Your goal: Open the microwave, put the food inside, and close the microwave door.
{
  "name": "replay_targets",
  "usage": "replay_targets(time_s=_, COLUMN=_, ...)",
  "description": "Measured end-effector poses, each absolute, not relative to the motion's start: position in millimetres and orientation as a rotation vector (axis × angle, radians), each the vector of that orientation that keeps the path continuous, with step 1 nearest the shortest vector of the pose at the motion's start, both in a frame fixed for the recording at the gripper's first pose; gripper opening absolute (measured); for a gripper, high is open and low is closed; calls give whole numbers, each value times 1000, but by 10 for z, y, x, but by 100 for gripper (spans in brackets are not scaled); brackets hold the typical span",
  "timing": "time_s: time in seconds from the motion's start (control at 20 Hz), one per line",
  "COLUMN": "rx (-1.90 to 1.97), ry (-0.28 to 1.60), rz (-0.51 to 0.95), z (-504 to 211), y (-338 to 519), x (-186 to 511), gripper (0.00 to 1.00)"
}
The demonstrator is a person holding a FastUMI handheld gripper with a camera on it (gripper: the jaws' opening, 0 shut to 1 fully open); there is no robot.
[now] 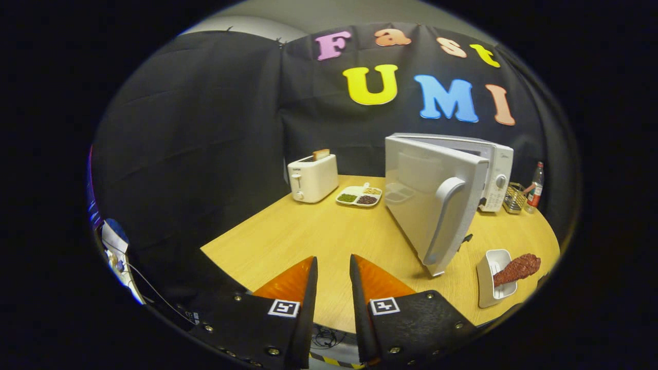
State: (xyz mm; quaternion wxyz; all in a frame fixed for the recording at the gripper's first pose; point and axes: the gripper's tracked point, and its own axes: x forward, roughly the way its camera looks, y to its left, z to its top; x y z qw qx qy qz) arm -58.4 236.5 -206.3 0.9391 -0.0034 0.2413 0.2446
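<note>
A white microwave point(496, 172) stands at the back right of the wooden table point(308, 231). Its door point(429, 198) is swung wide open toward me, with the curved handle point(444, 221) on the near edge. To the right of the door, near the table's front, a white dish point(491, 280) holds a brown piece of food point(516, 268) that sticks out over its rim. My gripper point(333, 264) hovers over the table's near edge, left of the door, with its fingers a small gap apart and nothing between them.
A white toaster point(312, 178) with a slice of bread in it stands at the back left. A divided plate point(359, 196) of beans lies between toaster and microwave. A wire basket point(514, 198) and a bottle point(535, 190) stand right of the microwave.
</note>
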Motion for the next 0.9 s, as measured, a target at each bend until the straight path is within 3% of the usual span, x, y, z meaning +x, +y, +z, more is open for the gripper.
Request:
replay_targets(time_s=0.1, rx=-5, ry=469, rz=567, z=-1938, y=2415, x=-705, gripper=45)
replay_targets(time_s=0.2, rx=2, ry=420, rz=603, z=-1718, y=2376, x=-755, gripper=67)
replay_targets(time_s=0.25, rx=1, ry=387, rz=609, z=-1586, y=2320, x=-760, gripper=86)
replay_targets(time_s=0.35, rx=-20, ry=311, rz=593, z=-1310, y=2137, x=-709, gripper=98)
replay_targets(time_s=0.9, rx=-20, ry=209, rz=383, z=-826, y=571, x=-69, gripper=97)
